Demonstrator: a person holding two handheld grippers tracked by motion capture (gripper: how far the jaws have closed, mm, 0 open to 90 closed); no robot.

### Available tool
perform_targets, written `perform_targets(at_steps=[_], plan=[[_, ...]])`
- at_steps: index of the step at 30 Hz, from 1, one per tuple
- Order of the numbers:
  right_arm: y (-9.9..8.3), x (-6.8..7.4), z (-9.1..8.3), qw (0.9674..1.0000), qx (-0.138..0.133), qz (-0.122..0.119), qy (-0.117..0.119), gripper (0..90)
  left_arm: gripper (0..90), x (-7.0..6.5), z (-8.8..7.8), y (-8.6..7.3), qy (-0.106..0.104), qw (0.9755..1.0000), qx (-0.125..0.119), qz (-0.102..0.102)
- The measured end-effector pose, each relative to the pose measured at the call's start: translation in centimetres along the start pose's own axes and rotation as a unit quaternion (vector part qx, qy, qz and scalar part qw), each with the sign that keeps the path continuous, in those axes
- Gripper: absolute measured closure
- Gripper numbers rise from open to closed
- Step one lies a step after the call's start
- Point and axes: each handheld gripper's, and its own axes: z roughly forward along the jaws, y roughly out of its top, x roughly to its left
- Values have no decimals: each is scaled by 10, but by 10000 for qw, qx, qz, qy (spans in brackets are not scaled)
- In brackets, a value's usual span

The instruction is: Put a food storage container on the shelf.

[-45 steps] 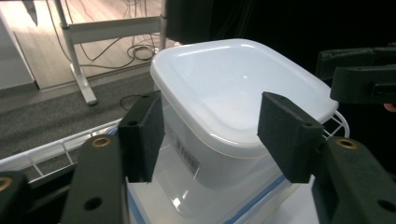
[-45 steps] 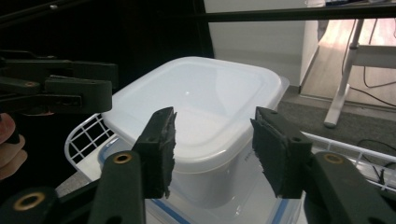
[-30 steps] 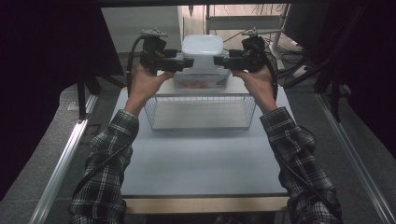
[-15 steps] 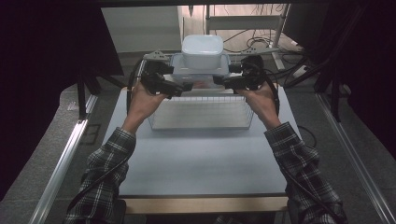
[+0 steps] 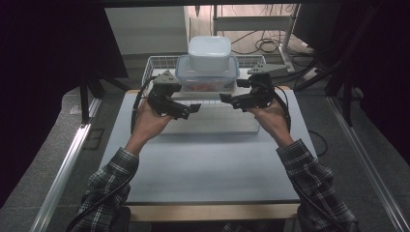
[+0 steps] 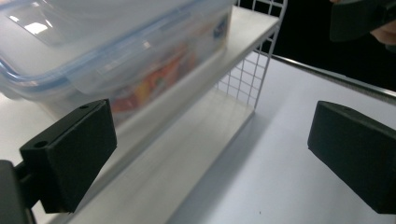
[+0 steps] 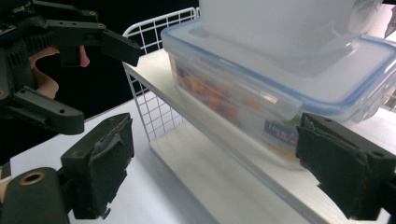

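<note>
A clear box with a blue-rimmed lid [image 5: 207, 75] rests on the top board of a white wire rack [image 5: 151, 65], with coloured contents inside. A white tub [image 5: 209, 52] is stacked on its lid. My left gripper [image 5: 193, 107] hovers in front of the rack's left part, and its jaws have just been opening. In the left gripper view the gripper [image 6: 210, 154] stands wide open with nothing between its pads, the box [image 6: 116, 56] up to the left. My right gripper [image 5: 227, 99] has also just been opening. It [image 7: 219, 177] is open, and its jaws do not touch the box [image 7: 280, 79].
The rack's lower white board [image 5: 212, 121] lies just beyond both grippers, with a wire end panel [image 6: 252, 74] beside it. The grey tabletop [image 5: 208, 164] stretches toward the person. Shelving and cables [image 5: 261, 43] stand behind the table, and dark curtains hang at both sides.
Both grippers were at the sides of the box stack. They have drawn away from it, sunk lower and come toward the person, with jaws wider. The stack stays on the rack.
</note>
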Motion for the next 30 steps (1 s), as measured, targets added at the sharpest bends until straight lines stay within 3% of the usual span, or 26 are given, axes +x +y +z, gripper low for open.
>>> perform_targets(at_steps=[13,19,30], plan=[[-21,3,-1,10000,46,-39,13,77,12,-7,7,-28,-247,9995,148,-128],[-29,10,2,9997,114,-206,1,55,19,-9,8,-40,-267,9992,236,-193],[-44,18,7,9993,219,-315,41,37,23,-17,7,-58,-404,9988,215,-196]])
